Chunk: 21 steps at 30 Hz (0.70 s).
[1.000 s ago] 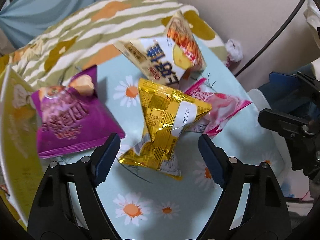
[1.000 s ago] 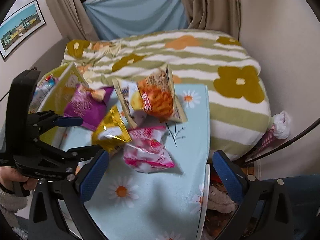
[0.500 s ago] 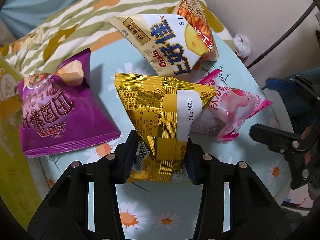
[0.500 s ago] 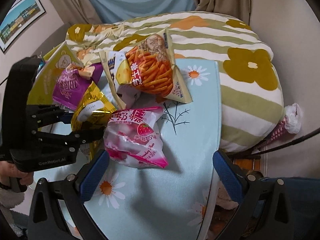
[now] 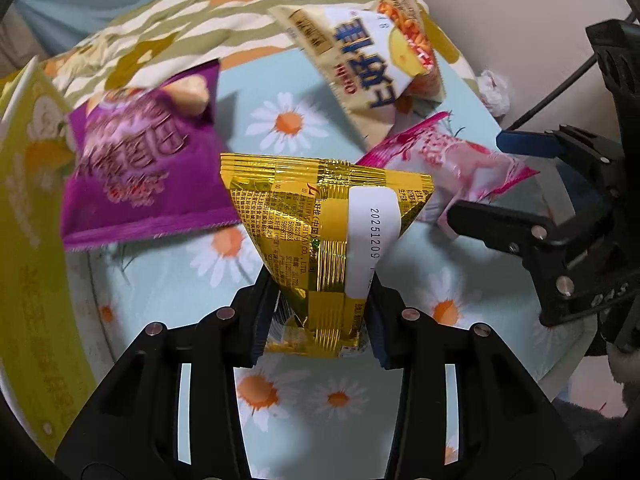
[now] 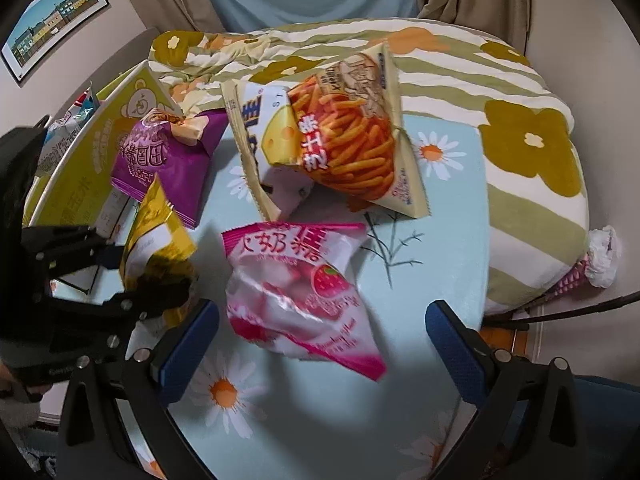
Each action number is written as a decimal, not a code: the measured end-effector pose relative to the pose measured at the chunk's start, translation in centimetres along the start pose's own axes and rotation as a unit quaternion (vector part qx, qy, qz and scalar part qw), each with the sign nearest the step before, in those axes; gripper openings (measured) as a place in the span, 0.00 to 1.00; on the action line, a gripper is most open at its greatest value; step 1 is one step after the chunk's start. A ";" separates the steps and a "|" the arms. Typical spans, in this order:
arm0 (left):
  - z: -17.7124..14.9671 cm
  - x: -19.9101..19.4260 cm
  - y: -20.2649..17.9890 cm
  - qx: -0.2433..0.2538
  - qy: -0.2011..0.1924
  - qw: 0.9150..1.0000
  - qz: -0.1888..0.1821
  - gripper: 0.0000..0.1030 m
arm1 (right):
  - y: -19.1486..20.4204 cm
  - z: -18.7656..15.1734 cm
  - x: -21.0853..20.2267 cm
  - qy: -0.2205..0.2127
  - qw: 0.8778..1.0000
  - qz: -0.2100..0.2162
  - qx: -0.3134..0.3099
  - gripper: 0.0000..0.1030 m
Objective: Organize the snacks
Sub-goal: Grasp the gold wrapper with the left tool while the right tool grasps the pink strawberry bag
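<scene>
Sorting has barely begun: the left tool [image 5: 316,320] pinches the lower end of the crinkly gold foil packet [image 5: 320,232], while the right tool [image 6: 320,344] stands wide above the glossy pink packet [image 6: 296,292]. The purple bag [image 5: 140,176] at ten o'clock and the cream bag [image 5: 360,68] at one o'clock lie loose on the daisy-print bench [image 5: 168,292].
</scene>
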<state>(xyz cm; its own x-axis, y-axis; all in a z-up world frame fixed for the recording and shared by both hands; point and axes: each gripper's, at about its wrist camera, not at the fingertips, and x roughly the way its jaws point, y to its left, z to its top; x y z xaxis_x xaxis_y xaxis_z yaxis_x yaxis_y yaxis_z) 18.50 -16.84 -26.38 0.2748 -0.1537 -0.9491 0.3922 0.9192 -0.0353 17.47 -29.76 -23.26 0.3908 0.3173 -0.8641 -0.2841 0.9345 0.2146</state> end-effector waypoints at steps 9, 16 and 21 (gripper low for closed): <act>-1.5 -0.5 1.6 -0.034 -0.003 0.999 0.008 0.38 | 1.5 0.7 2.9 0.026 0.999 0.001 -0.024 0.84; -2.7 -0.9 2.4 -0.054 -0.003 0.998 0.013 0.38 | 2.9 0.5 3.2 0.012 0.996 -0.033 -0.077 0.65; -3.1 -1.6 2.1 -0.062 -0.008 0.998 0.018 0.37 | 3.4 0.0 2.1 -0.001 0.996 -0.022 -0.084 0.49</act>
<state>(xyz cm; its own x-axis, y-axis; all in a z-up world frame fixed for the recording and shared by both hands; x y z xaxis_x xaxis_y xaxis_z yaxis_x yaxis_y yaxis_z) 16.22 -13.54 -25.93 0.3008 -0.1236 -0.9456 0.2708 0.9618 -0.0396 17.29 -25.91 -24.30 0.4076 0.2773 -0.8700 -0.4099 0.9070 0.0970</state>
